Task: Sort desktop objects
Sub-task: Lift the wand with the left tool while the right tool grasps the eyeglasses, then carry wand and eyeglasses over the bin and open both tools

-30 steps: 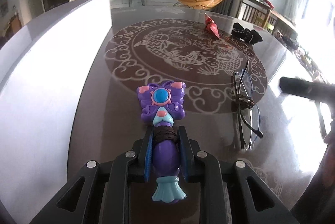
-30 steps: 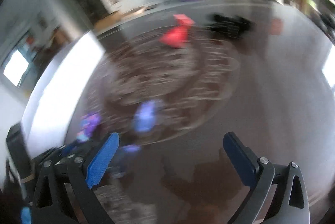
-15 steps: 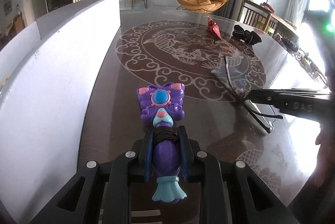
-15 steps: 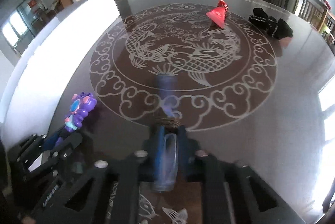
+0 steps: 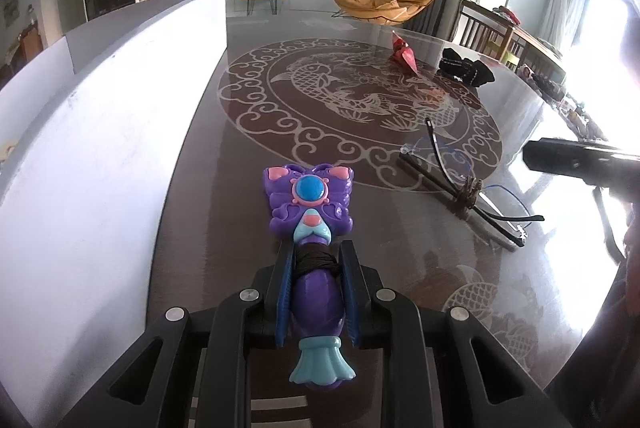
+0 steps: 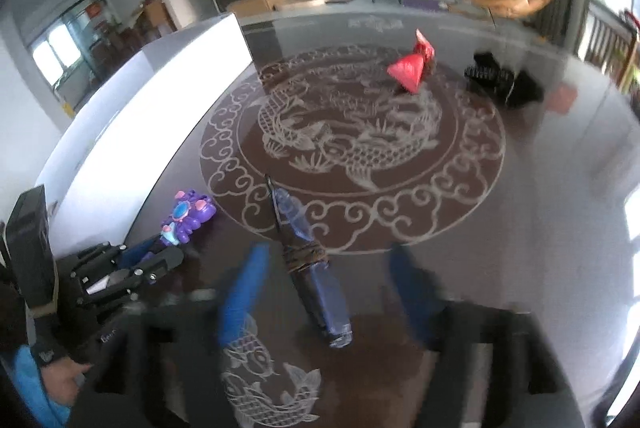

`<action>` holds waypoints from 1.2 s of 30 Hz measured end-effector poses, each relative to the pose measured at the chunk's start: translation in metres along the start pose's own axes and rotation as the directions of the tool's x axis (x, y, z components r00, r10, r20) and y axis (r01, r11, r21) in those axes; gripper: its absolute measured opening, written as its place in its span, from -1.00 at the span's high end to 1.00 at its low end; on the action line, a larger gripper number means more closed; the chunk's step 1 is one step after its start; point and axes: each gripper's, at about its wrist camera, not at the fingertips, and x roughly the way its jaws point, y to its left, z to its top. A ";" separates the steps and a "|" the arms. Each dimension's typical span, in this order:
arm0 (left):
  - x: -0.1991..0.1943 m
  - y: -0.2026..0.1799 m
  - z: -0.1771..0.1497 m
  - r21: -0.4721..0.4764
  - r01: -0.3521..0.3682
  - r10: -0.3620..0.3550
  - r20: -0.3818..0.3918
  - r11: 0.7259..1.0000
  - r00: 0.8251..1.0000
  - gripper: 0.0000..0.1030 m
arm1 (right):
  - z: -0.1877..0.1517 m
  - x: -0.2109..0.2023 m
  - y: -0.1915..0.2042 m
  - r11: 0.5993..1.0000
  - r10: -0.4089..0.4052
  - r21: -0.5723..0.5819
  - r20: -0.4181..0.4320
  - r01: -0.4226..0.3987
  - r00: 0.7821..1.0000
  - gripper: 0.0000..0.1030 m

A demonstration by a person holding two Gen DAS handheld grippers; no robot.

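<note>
Patterned table (image 5: 248, 132): toy (image 5: 310, 228) is clamped by left gripper (image 5: 316, 292) — ready for carrying; glasses (image 6: 308, 252) lie released between spread right gripper (image 6: 332, 292) fingers.

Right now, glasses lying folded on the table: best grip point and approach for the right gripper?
Grip the glasses at the banded bridge, from above. They lie flat with the thin temples folded, pointing away between the open right gripper fingers.

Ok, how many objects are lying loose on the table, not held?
3: folded glasses between the right gripper's open jaws, red paper crane far side, black cloth bundle beside it. Others may be hidden.
</note>
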 end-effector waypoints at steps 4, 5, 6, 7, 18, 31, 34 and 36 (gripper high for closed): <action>-0.001 0.001 -0.002 0.007 -0.004 0.004 0.001 1.000 1.000 0.58 | 0.008 0.005 -0.010 0.999 0.045 -0.029 -0.050 -0.046 0.998 -0.41; -0.001 0.001 -0.002 0.008 -0.003 0.003 0.002 1.000 1.000 0.58 | 0.010 0.007 -0.009 0.997 0.060 -0.043 -0.068 -0.063 0.996 -0.40; -0.001 0.001 -0.002 0.007 -0.003 0.003 0.005 1.000 1.000 0.58 | 0.012 0.010 -0.005 0.995 0.065 -0.064 -0.085 -0.071 0.994 -0.41; -0.001 0.002 -0.002 0.004 0.000 0.000 0.006 1.000 1.000 0.58 | 0.014 0.014 0.001 0.993 0.065 -0.087 -0.104 -0.074 0.992 -0.41; -0.004 0.002 -0.005 0.006 0.029 -0.029 0.012 1.000 1.000 0.58 | 0.006 0.072 0.040 0.982 0.014 -0.177 -0.253 -0.061 0.967 0.43; -0.049 0.001 0.009 -0.037 0.143 -0.138 0.115 0.989 0.984 0.58 | 0.028 -0.006 0.032 0.992 0.054 -0.112 -0.103 -0.066 0.993 0.44; -0.078 0.009 0.022 -0.064 0.192 -0.180 0.161 0.979 0.970 0.58 | 0.046 -0.018 0.051 0.988 0.094 -0.119 -0.058 -0.100 0.994 0.44; -0.101 0.020 0.031 -0.085 0.217 -0.197 0.198 0.972 0.960 0.58 | 0.062 -0.024 0.068 0.982 0.136 -0.126 -0.030 -0.138 0.990 0.44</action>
